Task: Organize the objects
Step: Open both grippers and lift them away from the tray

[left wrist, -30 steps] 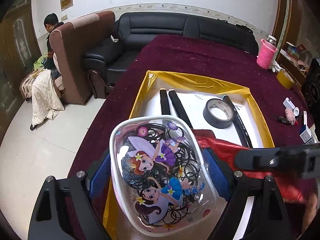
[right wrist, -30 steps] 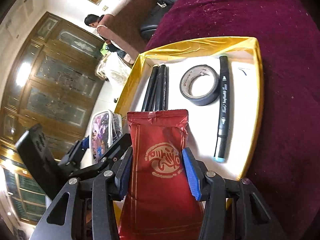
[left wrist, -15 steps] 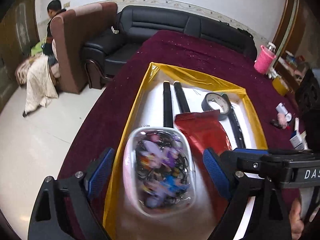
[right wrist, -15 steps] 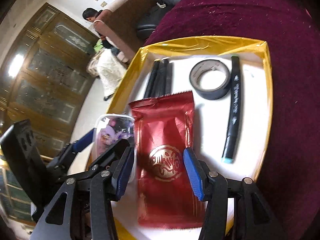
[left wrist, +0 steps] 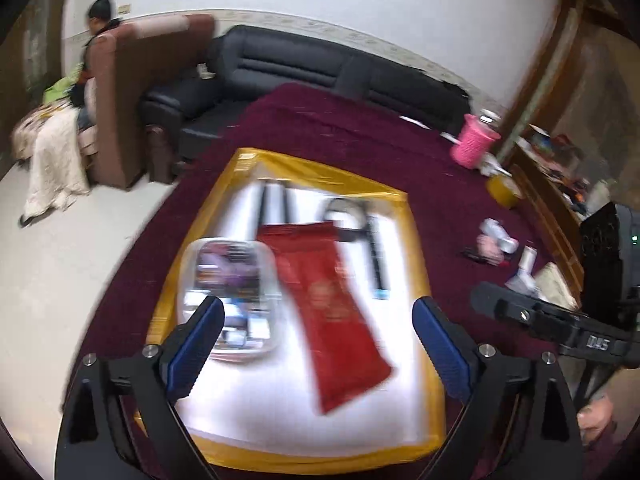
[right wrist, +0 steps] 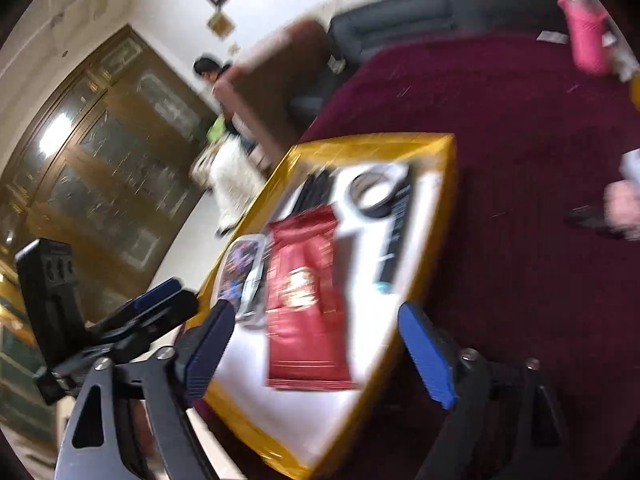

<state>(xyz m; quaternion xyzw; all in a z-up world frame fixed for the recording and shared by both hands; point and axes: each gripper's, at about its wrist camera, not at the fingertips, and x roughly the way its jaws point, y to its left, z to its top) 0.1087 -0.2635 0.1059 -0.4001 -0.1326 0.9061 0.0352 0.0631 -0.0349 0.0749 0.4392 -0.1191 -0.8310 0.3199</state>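
Note:
A gold-rimmed white tray (left wrist: 420, 264) (right wrist: 448, 184) lies on the maroon table. In it are a clear case of hair ties (left wrist: 230, 300) (right wrist: 244, 276), a red packet (left wrist: 332, 312) (right wrist: 304, 296), black pens (left wrist: 272, 204), a roll of black tape (left wrist: 346, 216) (right wrist: 374, 196) and a black marker (left wrist: 378, 264) (right wrist: 394, 240). My left gripper (left wrist: 316, 344) is open and empty, above the tray's near end. My right gripper (right wrist: 316, 356) is open and empty, above the tray's near right corner. Both views are blurred.
A pink cup (left wrist: 472, 144) (right wrist: 586, 36), a yellow tape roll (left wrist: 502, 190) and small loose items (left wrist: 496, 244) sit on the table to the right. A black sofa (left wrist: 320, 76) and a brown armchair with a person (left wrist: 100, 24) stand beyond the table.
Both grippers have let go: the hair-tie case and the red packet now lie in the tray. Both grippers opened wide and pulled back and up.

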